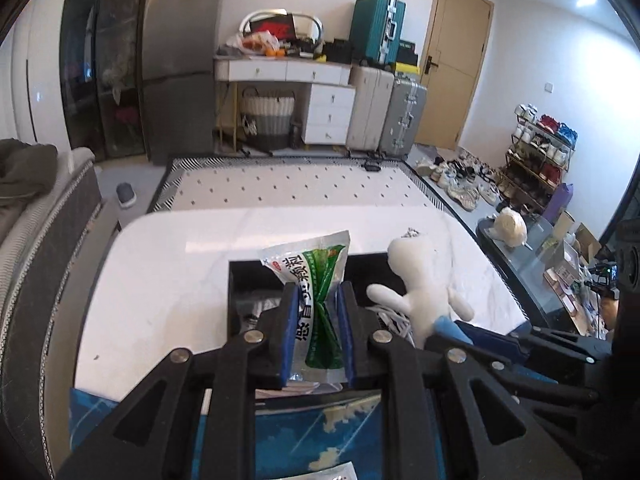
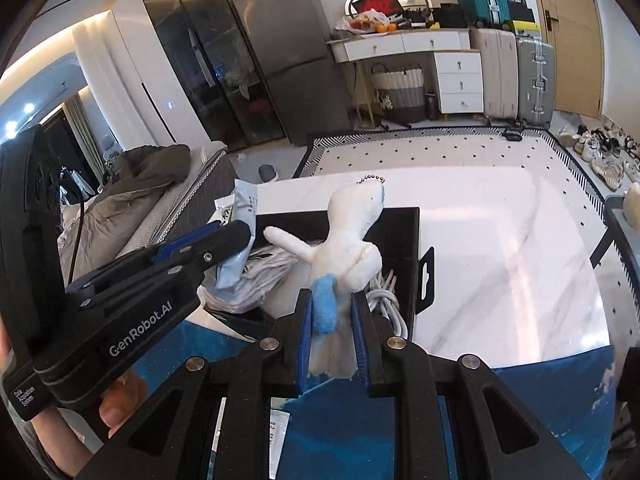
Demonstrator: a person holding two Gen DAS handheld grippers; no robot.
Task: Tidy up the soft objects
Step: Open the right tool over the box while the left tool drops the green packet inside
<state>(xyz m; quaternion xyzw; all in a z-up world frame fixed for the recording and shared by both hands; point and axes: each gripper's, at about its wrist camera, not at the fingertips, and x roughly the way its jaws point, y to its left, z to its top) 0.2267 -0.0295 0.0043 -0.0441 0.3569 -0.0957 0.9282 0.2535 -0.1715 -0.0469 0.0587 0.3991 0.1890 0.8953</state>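
So both loaded | left gripper (image 1: pixel 316 320) jaws clamped on crinkly green-and-silver foil pouch (image 1: pixel 316 280) | right gripper (image 2: pixel 331 328) jaws clamped on white plush toy (image 2: pixel 344 248) | black open bin (image 2: pixel 404 216) lies straight ahead, frame centre, plush long axis pointing into it

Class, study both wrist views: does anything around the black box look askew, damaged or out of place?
One thing: a white cable coil bulges over the black box's near edge. The sachet and plush toy are simply gripped above it; nothing looks spilled or damaged.
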